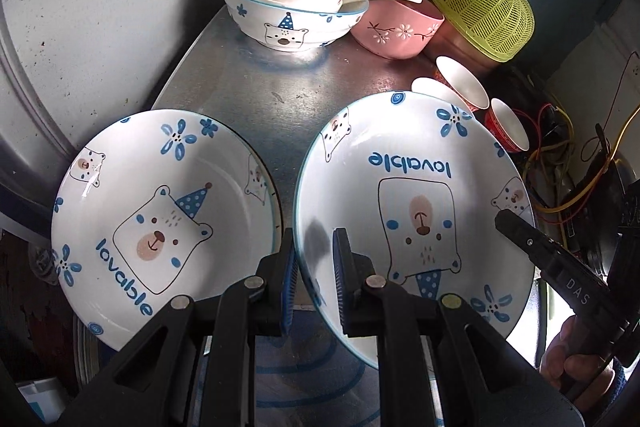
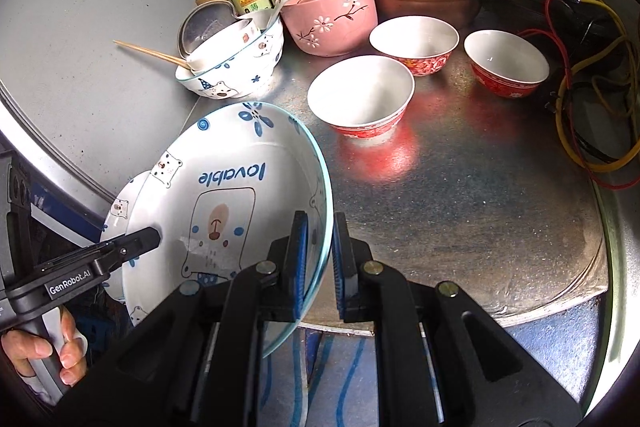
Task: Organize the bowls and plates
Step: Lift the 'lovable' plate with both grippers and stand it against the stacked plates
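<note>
Plates (image 1: 416, 195) half sorted: I hold one in both grippers.
Left gripper (image 1: 316, 267) and right gripper (image 2: 320, 259) clamp its rim; second plate (image 1: 160, 215) beside, bowls (image 2: 360, 95) unstacked.

Both bear plates read "lovable" in blue: on the held plate (image 1: 416, 195) the word runs upside down above the bear; on the plate left of it (image 1: 160, 227) it runs slanted below the bear. The right tongs (image 1: 560, 267) bear "DAS", the left tongs (image 2: 100, 263) "GenRobot.AI".
</note>
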`<control>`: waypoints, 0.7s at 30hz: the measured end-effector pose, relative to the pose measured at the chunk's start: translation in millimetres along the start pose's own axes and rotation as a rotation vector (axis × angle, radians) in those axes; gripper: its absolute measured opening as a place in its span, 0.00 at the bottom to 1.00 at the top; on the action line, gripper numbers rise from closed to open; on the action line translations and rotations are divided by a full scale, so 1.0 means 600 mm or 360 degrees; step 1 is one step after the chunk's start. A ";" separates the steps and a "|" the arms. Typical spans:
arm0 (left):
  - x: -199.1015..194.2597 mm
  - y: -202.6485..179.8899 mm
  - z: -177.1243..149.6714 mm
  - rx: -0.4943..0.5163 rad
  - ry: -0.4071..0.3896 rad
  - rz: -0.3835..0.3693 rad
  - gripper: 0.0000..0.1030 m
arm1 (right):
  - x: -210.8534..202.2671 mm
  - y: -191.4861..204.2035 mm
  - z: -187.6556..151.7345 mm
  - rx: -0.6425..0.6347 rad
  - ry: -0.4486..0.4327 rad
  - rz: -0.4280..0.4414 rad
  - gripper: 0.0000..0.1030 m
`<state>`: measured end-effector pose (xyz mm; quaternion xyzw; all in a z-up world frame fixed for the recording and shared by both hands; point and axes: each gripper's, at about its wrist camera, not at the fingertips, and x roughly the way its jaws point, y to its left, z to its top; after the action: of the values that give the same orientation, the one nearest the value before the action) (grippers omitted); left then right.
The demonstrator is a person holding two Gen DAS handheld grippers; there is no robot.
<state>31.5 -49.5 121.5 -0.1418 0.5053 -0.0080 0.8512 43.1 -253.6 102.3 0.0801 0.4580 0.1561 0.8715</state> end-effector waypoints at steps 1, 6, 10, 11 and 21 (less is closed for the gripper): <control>-0.002 0.005 0.001 -0.0008 -0.0003 0.0006 0.15 | 0.003 0.005 0.000 -0.0007 0.0003 0.0006 0.12; -0.013 0.036 -0.001 -0.0060 -0.0019 0.0035 0.15 | 0.018 0.035 0.004 -0.0053 0.0025 0.0035 0.12; -0.017 0.061 -0.002 -0.0105 -0.0027 0.0058 0.15 | 0.031 0.060 0.008 -0.0093 0.0044 0.0057 0.12; -0.018 0.068 -0.002 -0.0116 -0.0029 0.0064 0.15 | 0.035 0.065 0.009 -0.0103 0.0049 0.0064 0.12; -0.033 0.132 -0.007 -0.0226 -0.0052 0.0125 0.15 | 0.074 0.124 0.014 -0.0203 0.0105 0.0127 0.12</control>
<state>7.9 28.4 117.0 -0.1821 0.4958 0.0635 0.8467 58.9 -168.4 94.2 0.0375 0.4719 0.2220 0.8524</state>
